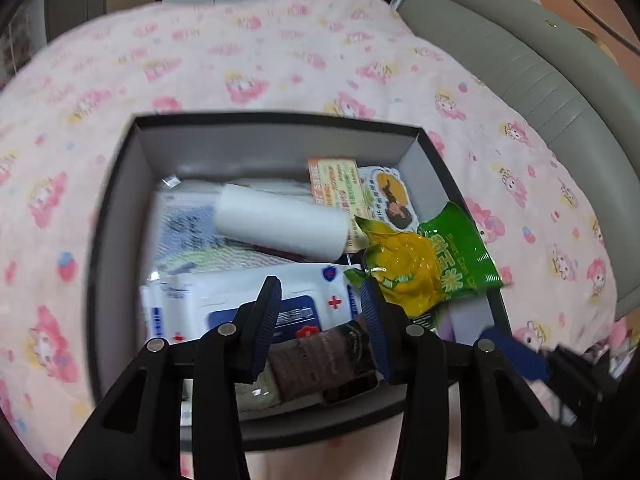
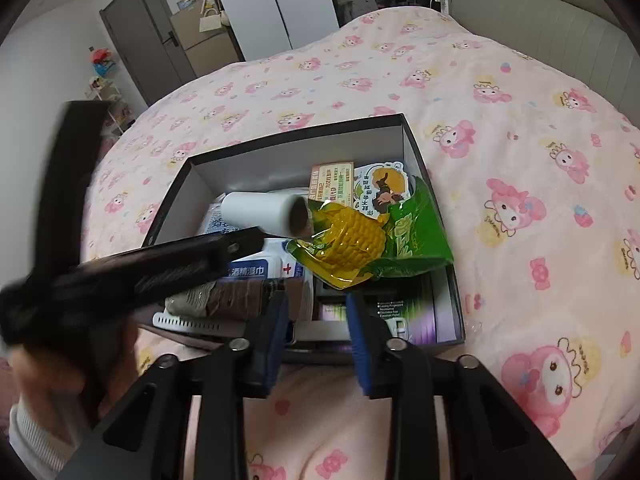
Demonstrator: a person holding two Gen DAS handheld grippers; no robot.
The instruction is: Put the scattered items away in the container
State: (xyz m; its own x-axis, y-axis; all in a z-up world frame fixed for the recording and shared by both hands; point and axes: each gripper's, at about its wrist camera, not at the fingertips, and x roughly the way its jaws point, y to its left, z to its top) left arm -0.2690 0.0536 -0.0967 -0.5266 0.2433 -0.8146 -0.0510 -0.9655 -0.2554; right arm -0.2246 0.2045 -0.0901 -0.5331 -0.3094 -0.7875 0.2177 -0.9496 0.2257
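A black box (image 1: 120,208) (image 2: 414,148) with grey inner walls sits on the pink blanket. Inside lie a white roll (image 1: 280,224) (image 2: 256,212), a wet-wipes pack (image 1: 224,300) (image 2: 260,270), a brown packet (image 1: 320,356) (image 2: 240,296), printed cards (image 1: 336,184) and a purple carton (image 2: 416,316). A green and yellow corn packet (image 1: 424,268) (image 2: 360,240) rests on top, leaning over the right rim. My left gripper (image 1: 320,284) (image 2: 180,264) hangs open over the brown packet. My right gripper (image 2: 317,300) (image 1: 516,352) stands open at the box's near edge, with nothing between its fingers.
The blanket (image 2: 520,160) covers a bed all around the box. A grey padded headboard (image 1: 520,72) (image 2: 560,28) runs along the far right. A hand (image 2: 40,380) in a white sleeve holds the left gripper. A door (image 2: 140,40) and shelves stand far left.
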